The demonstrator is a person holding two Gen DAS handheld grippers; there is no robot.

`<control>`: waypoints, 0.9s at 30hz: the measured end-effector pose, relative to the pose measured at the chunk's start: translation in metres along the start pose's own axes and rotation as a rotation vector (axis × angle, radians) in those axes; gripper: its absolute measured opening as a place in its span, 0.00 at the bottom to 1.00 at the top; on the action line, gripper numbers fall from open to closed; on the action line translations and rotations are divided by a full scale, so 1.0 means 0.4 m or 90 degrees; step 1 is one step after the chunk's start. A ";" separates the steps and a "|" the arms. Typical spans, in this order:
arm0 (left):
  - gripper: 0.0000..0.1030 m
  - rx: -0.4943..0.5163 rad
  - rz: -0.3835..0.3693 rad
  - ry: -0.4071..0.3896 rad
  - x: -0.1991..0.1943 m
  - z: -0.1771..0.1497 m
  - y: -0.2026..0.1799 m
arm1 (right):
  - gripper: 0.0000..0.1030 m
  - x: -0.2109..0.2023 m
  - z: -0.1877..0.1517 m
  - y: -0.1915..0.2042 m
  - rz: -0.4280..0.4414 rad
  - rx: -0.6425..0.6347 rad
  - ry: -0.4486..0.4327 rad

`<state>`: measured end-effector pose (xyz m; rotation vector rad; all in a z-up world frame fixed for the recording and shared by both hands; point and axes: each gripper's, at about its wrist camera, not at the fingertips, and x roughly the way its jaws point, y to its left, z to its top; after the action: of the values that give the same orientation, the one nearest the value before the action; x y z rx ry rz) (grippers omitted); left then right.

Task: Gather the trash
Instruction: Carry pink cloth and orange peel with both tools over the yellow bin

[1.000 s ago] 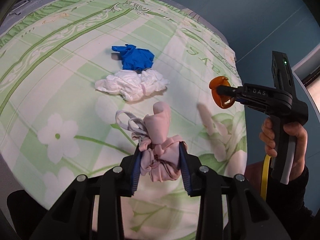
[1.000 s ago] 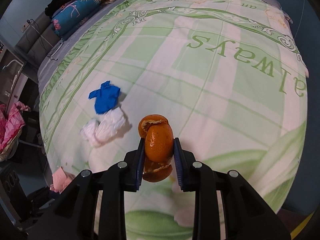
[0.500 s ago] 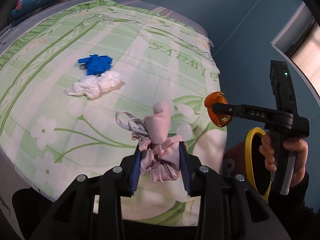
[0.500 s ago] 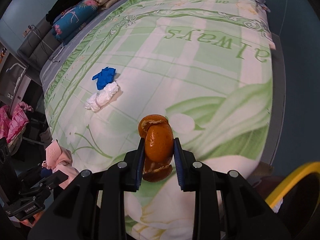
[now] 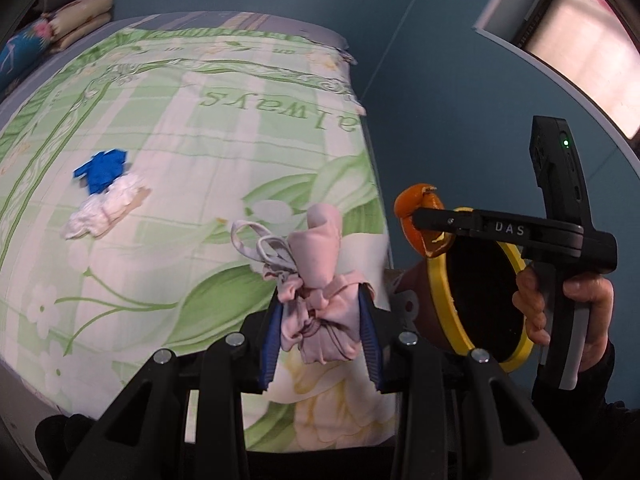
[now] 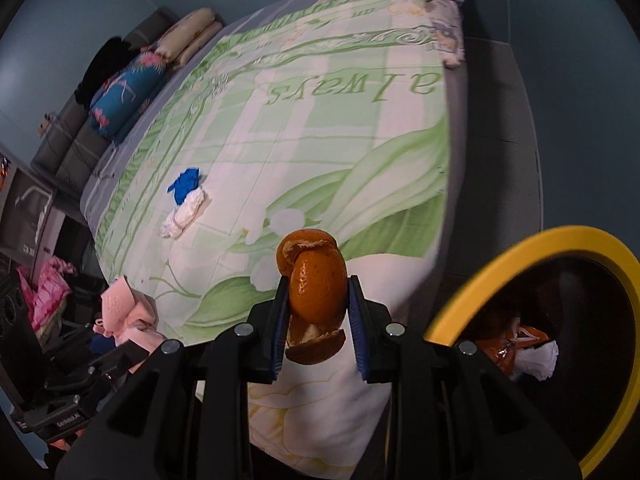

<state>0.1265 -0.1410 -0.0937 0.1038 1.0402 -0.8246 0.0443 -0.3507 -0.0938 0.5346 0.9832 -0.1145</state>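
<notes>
My left gripper is shut on a crumpled pink face mask with grey ear loops, held above the near edge of the bed. My right gripper is shut on a curl of orange peel. In the left wrist view the right gripper holds that orange peel just at the rim of a bin with a yellow rim. The same bin shows at the lower right of the right wrist view, with wrappers and tissue inside. A blue glove and a white wad lie together on the bed.
The bed carries a green and white flowered cover printed "always". Pillows are stacked at its far end. A dark floor strip runs along the bed's right side. A hand grips the right gripper's handle.
Both grippers have drawn back from the bed's middle toward its near corner with their loads. The yellow-rimmed bin has come into view beside them, and the glove and wad now lie farther off.
</notes>
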 end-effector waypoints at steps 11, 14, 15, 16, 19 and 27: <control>0.32 0.089 -0.046 0.011 0.057 0.040 -0.198 | 0.26 -0.136 -0.029 -0.180 -0.057 0.095 -0.092; 0.32 0.093 -0.075 0.013 0.071 0.047 -0.244 | 0.26 -0.161 -0.038 -0.221 -0.069 0.113 -0.111; 0.32 0.095 -0.081 0.013 0.077 0.049 -0.257 | 0.26 -0.167 -0.040 -0.234 -0.076 0.119 -0.117; 0.32 0.098 -0.086 0.015 0.084 0.050 -0.269 | 0.26 -0.171 -0.044 -0.242 -0.079 0.123 -0.120; 0.32 0.108 -0.093 0.026 0.109 0.049 -0.303 | 0.26 -0.178 -0.054 -0.270 -0.085 0.134 -0.126; 0.32 0.144 -0.109 0.068 0.182 0.018 -0.367 | 0.26 -0.174 -0.072 -0.337 -0.098 0.167 -0.120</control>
<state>0.0542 -0.2876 -0.1046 0.2561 1.0635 -1.1008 -0.0608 -0.4636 -0.1008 0.6750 0.8282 -0.4281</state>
